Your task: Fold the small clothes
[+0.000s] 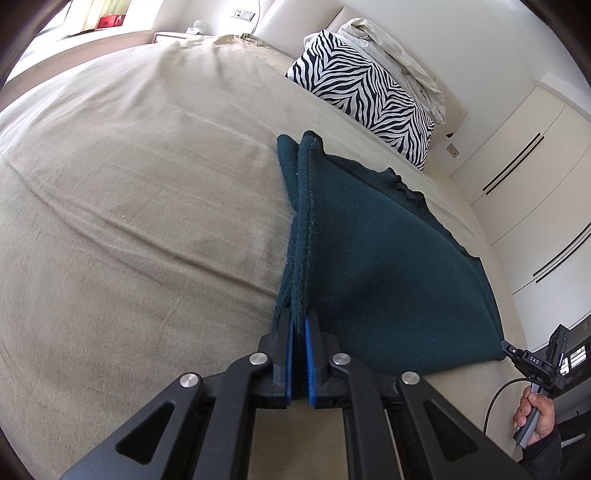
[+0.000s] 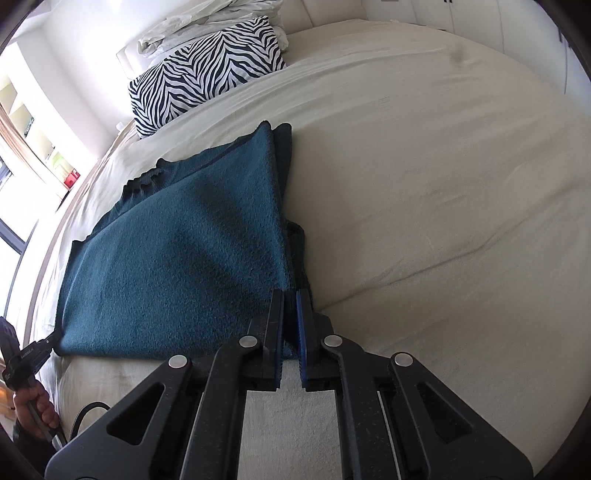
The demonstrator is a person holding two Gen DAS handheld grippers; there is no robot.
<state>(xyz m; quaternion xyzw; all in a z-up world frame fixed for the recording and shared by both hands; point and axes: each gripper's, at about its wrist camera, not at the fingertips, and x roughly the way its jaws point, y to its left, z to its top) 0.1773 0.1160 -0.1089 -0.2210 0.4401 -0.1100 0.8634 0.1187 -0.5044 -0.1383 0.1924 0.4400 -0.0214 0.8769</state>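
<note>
Teal garment (image 1: 388, 266), black tool (image 1: 517, 356), "DAS" lettering

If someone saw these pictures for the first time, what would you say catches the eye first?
The dark teal cloth stands out first: it lies folded on the beige bedsheet, with the left hand-held gripper and the right hand-held gripper each shut on a corner of its near edge. Next comes the zebra-striped pillow at the head of the bed, with crumpled white bedding piled behind it.
</note>
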